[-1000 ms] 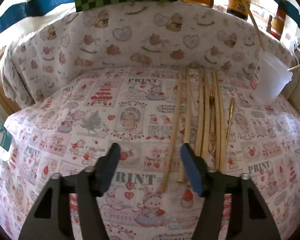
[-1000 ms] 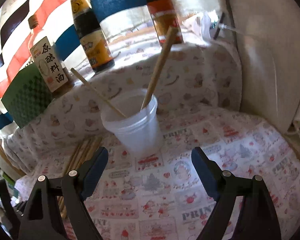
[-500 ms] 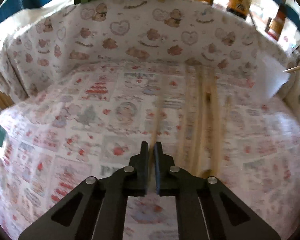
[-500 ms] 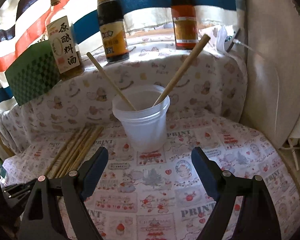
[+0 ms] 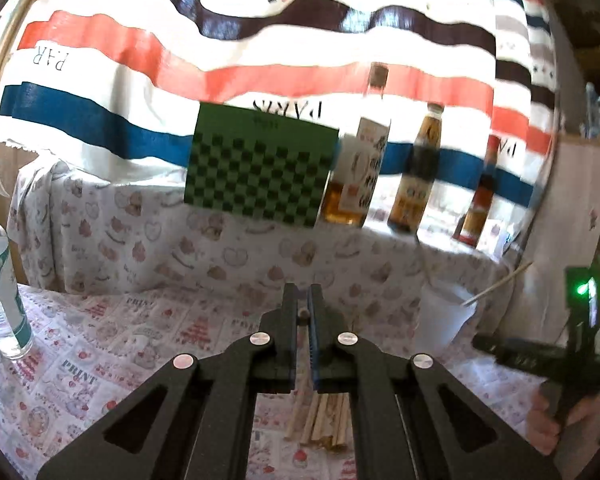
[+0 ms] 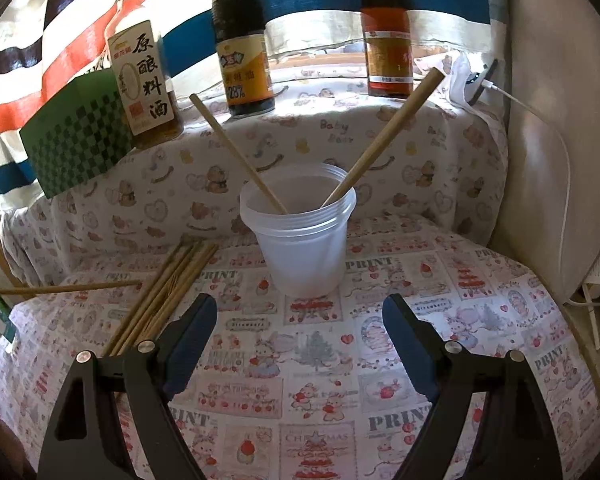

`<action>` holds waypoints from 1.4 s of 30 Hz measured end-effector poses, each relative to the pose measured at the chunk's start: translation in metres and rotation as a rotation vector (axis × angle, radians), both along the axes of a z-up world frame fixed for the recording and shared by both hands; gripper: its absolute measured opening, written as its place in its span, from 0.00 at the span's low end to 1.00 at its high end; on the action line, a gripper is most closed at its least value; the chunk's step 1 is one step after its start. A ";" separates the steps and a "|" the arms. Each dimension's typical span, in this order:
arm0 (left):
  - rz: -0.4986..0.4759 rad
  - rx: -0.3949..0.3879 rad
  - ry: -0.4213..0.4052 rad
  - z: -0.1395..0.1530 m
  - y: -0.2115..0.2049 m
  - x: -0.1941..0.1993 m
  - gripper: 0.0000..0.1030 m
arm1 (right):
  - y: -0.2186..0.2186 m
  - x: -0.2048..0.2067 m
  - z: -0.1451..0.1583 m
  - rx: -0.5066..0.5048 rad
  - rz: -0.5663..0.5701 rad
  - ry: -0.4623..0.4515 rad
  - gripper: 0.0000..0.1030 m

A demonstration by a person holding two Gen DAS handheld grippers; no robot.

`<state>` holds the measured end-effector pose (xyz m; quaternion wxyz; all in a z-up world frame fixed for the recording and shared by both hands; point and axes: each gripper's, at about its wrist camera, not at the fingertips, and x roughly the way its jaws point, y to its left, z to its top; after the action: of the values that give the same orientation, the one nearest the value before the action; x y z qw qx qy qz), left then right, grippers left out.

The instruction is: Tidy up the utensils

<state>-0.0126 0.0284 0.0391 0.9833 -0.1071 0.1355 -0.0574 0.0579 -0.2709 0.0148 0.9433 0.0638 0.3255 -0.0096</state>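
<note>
Two views. Left wrist: the left gripper point(image 5: 303, 312) is clamped on one chopstick point(image 5: 302, 313), seen end-on, above the loose chopsticks point(image 5: 324, 420) on the "PRINT" tablecloth point(image 5: 80, 376); blurred curtain point(image 5: 260, 52) lettering perhaps reads "PARIS".

Right wrist: the right gripper point(image 6: 300, 328) hangs agape before the plastic cup point(image 6: 302, 252) holding two chopsticks point(image 6: 384, 136), near the cloth's back edge. Cooking-wine bottle point(image 6: 142, 76) reads "原酿料酒".
</note>
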 end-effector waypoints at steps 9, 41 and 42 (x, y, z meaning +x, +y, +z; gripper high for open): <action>0.006 0.037 -0.026 0.015 0.009 -0.009 0.04 | 0.012 0.003 -0.010 0.049 0.078 0.047 0.84; 0.057 -0.079 0.074 0.000 0.042 0.010 0.04 | 0.165 0.013 -0.057 0.013 0.484 0.364 0.37; 0.061 -0.084 0.082 -0.002 0.043 0.011 0.04 | 0.169 0.011 -0.059 -0.030 0.481 0.349 0.31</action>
<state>-0.0018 0.0716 0.0376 0.9729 -0.1545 0.1696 -0.0285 0.0693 -0.1015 -0.0447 0.8491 -0.0317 0.4885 0.1985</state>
